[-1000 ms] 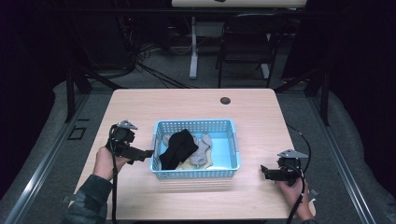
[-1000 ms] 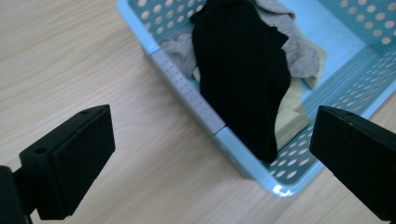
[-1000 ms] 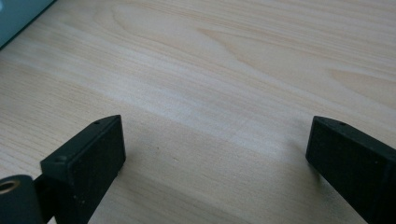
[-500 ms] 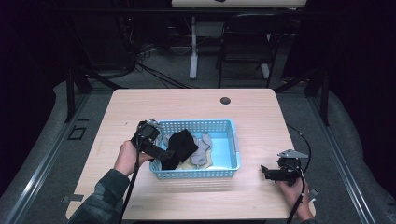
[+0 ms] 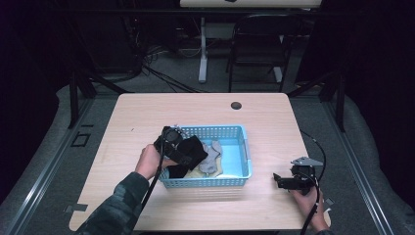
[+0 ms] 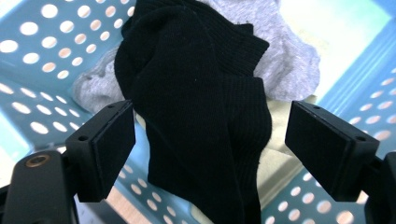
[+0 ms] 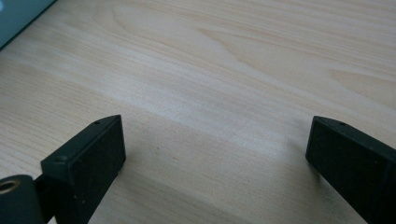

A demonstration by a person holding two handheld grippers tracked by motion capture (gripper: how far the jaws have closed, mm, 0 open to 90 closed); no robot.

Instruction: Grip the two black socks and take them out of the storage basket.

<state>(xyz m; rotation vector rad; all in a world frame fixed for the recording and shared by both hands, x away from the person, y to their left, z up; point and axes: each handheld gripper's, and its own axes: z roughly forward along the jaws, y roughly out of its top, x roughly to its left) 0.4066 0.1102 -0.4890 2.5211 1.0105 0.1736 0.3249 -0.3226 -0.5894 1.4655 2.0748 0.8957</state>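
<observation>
Basket (image 6: pixel 28 56): black sock (image 6: pixel 201 116) between left claw (image 6: pixel 208 149)

Colours in your basket

You see a black ribbed sock (image 6: pixel 201 116) on a light grey sock (image 6: pixel 289 65) and a pale yellow cloth (image 6: pixel 280 158), all in a light blue perforated basket (image 5: pixel 244 147) on a pale woodgrain table (image 5: pixel 147 112).

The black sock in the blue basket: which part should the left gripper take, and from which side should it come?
Probably the raised middle fold of the black sock, from above over the near-left wall of the basket. It lies on top of the grey sock. The left gripper, its jaws just closing, already straddles it without touching.
</observation>
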